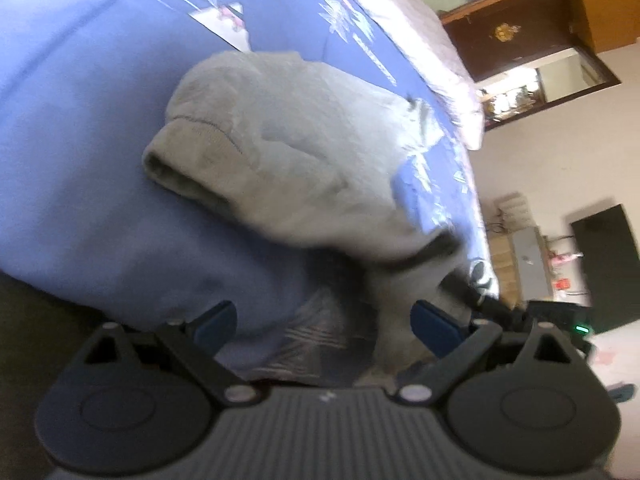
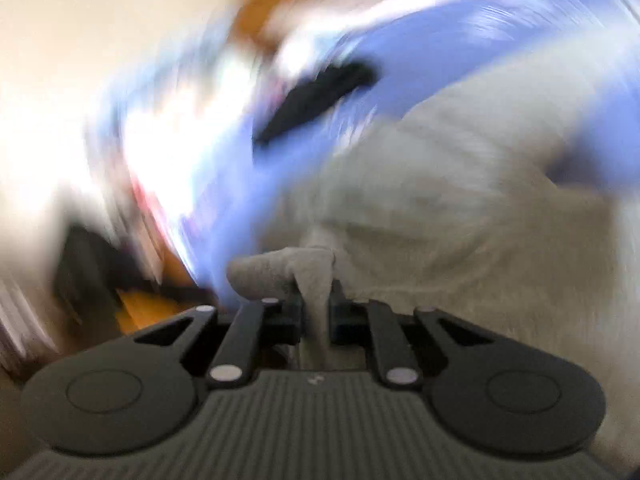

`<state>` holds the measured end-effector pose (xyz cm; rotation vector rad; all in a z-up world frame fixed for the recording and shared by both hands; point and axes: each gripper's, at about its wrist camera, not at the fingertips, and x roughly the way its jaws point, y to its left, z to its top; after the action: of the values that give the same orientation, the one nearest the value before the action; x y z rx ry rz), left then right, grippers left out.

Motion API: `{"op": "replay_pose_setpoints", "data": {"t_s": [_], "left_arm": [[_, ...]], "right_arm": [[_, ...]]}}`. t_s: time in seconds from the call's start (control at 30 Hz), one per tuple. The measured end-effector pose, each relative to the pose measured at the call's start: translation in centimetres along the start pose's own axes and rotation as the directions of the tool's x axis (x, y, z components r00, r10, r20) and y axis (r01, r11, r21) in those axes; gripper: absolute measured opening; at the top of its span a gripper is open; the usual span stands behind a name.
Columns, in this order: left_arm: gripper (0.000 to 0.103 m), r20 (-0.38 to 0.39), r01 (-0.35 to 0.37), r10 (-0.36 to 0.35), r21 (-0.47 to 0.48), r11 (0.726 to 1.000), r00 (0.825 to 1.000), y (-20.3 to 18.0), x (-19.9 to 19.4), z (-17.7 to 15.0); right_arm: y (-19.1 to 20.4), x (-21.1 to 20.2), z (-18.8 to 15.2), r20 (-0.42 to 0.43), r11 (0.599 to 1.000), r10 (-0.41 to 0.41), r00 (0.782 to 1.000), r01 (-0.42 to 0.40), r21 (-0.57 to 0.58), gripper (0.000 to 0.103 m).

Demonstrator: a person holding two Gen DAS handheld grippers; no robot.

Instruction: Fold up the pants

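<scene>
Bedroom setup, blue printed bedspread on the bed with a dark wood cabinet off at the far right. The grey pants are bunched in a heap mid-bed, one cuff end sticking out to the left, the near end trailing down toward the bed edge. Left gripper has its jaws spread wide, nothing in them, just hanging near the trailing cloth, probably lining up a grab. Right gripper is pinched tight on a fold of the pants, cloth tenting up between the jaws. That view is super smeared, so I'd guess it's mid-swing dragging the fabric out flat
</scene>
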<state>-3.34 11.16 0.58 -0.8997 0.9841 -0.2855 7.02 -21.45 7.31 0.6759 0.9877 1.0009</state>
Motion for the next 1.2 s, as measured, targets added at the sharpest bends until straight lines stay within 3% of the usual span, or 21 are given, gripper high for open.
{"op": "replay_pose_setpoints", "data": {"t_s": [0.1,0.17,0.33,0.47,0.53,0.57,0.63,0.67,0.7,0.73,0.8,0.9,0.97,1.03,1.13,1.2], "left_arm": [[0.097,-0.030,0.056,-0.056,-0.013,0.998,0.998,-0.6,1.4,0.4],[0.098,-0.044,0.082,-0.082,-0.002,0.997,0.996,-1.6,2.3,0.6],[0.103,-0.042,0.107,-0.105,0.066,0.992,0.994,-4.4,4.4,1.3],[0.100,-0.078,0.133,-0.127,0.081,0.988,0.989,-5.2,6.4,1.3],[0.055,-0.090,0.124,-0.114,0.115,0.985,0.989,-5.6,6.7,0.9],[0.049,-0.093,0.123,-0.111,0.131,0.984,0.989,-5.6,6.6,0.6],[0.012,-0.093,0.119,-0.107,0.139,0.983,0.990,-5.2,5.7,0.3],[0.012,-0.091,0.118,-0.106,0.138,0.983,0.990,-4.9,5.0,0.0],[0.011,-0.087,0.118,-0.108,0.129,0.985,0.990,-4.3,4.3,-0.2],[0.011,-0.086,0.114,-0.104,0.114,0.987,0.991,-3.7,3.6,-0.6],[0.013,-0.089,0.095,-0.087,0.090,0.991,0.992,-2.3,2.7,-1.0],[0.025,-0.069,0.051,-0.048,0.040,0.998,0.996,-0.2,1.4,-0.5],[0.043,-0.004,0.030,-0.030,0.007,1.000,1.000,1.1,-0.1,0.5],[0.074,0.075,-0.006,0.008,-0.029,1.000,0.997,2.1,-1.7,1.9],[0.081,0.166,-0.069,0.075,-0.041,0.997,0.983,2.9,-2.6,4.3],[0.086,0.168,-0.116,0.120,-0.035,0.993,0.978,3.1,-1.9,5.7]], "right_arm": [[-3.4,-0.8,-0.8,0.080,0.965,0.041,0.996,-0.060,0.256,0.015],[-4.4,0.0,-1.8,0.100,0.938,0.045,0.994,-0.076,0.339,0.015],[-6.0,0.6,-2.9,0.165,0.859,0.160,0.973,-0.220,0.461,0.015],[-6.1,-0.7,-3.1,0.136,0.841,0.219,0.966,-0.257,0.477,0.016],[-6.2,-2.9,-2.9,0.103,0.850,0.222,0.970,-0.244,0.467,0.018],[-6.0,-2.8,-2.8,0.084,0.863,0.201,0.976,-0.217,0.456,0.017],[-6.1,-2.7,-2.7,0.069,0.883,0.167,0.984,-0.180,0.433,0.018],[-6.0,-2.8,-2.6,0.073,0.892,0.153,0.986,-0.169,0.419,0.019],[-6.1,-2.8,-2.4,0.081,0.900,0.146,0.986,-0.166,0.403,0.030],[-5.6,-3.5,-2.0,0.103,0.915,0.121,0.987,-0.151,0.374,0.043],[-4.4,-4.5,-1.6,0.152,0.953,0.075,0.986,-0.115,0.280,0.054],[-1.6,-4.9,-1.1,0.150,0.994,-0.026,0.988,0.010,0.106,0.056],[0.4,-4.8,-1.8,0.124,0.997,-0.062,0.990,0.068,-0.038,0.059],[2.4,-3.5,-2.5,0.079,0.981,-0.077,0.994,0.090,-0.174,0.064],[4.5,-1.0,-4.1,0.003,0.933,-0.112,0.994,0.106,-0.345,0.068],[5.7,0.8,-5.3,-0.017,0.872,-0.191,0.981,0.162,-0.462,0.071]]}}
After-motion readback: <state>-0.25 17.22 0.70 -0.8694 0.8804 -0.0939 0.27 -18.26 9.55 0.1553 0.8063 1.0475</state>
